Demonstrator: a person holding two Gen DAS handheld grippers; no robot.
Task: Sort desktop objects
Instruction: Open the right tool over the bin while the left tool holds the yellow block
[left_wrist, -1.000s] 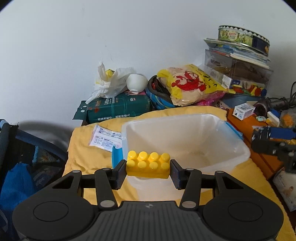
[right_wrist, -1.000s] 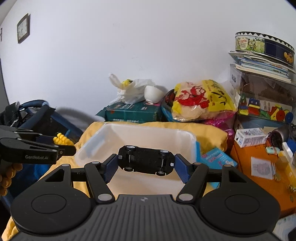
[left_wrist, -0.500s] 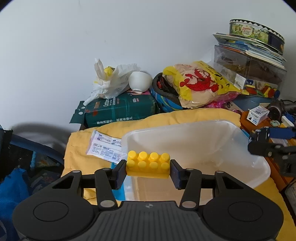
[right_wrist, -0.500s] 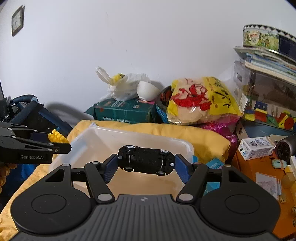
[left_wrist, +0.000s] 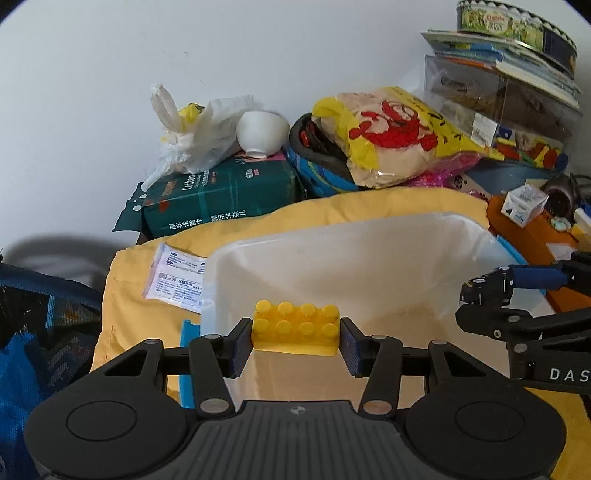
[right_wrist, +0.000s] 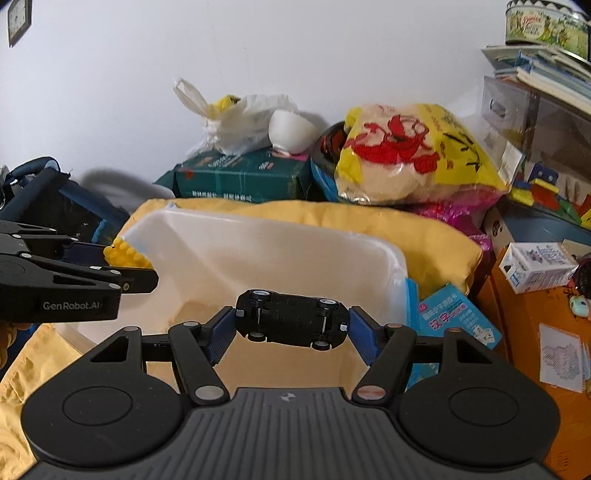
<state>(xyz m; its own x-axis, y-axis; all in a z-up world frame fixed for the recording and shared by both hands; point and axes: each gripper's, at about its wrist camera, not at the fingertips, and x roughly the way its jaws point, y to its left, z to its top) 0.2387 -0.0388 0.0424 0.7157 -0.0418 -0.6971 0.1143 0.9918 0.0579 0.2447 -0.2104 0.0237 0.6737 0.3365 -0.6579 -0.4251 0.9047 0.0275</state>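
My left gripper (left_wrist: 295, 341) is shut on a yellow studded toy brick (left_wrist: 295, 326), held over the near left rim of a translucent white plastic bin (left_wrist: 369, 236). My right gripper (right_wrist: 291, 328) is shut on a black toy car (right_wrist: 291, 319), belly up, above the same bin (right_wrist: 258, 236). In the right wrist view the left gripper (right_wrist: 122, 271) comes in from the left with the yellow brick (right_wrist: 123, 254) at the bin's edge. In the left wrist view the right gripper (left_wrist: 487, 291) reaches in from the right, the car (left_wrist: 484, 288) seen end on. Nothing shows inside the bin.
The bin stands on a yellow cloth (left_wrist: 388, 206). Behind it lie a green package (left_wrist: 218, 199), a white bowl (left_wrist: 262, 133), a white plastic bag (left_wrist: 199, 136) and a yellow printed bag (left_wrist: 391, 136). A paper packet (left_wrist: 177, 277) lies left of the bin. Boxes and an orange surface (right_wrist: 535, 332) crowd the right.
Both grippers have moved forward and down toward the bin, each keeping its toy. The bin now looks larger and lies under both of them.
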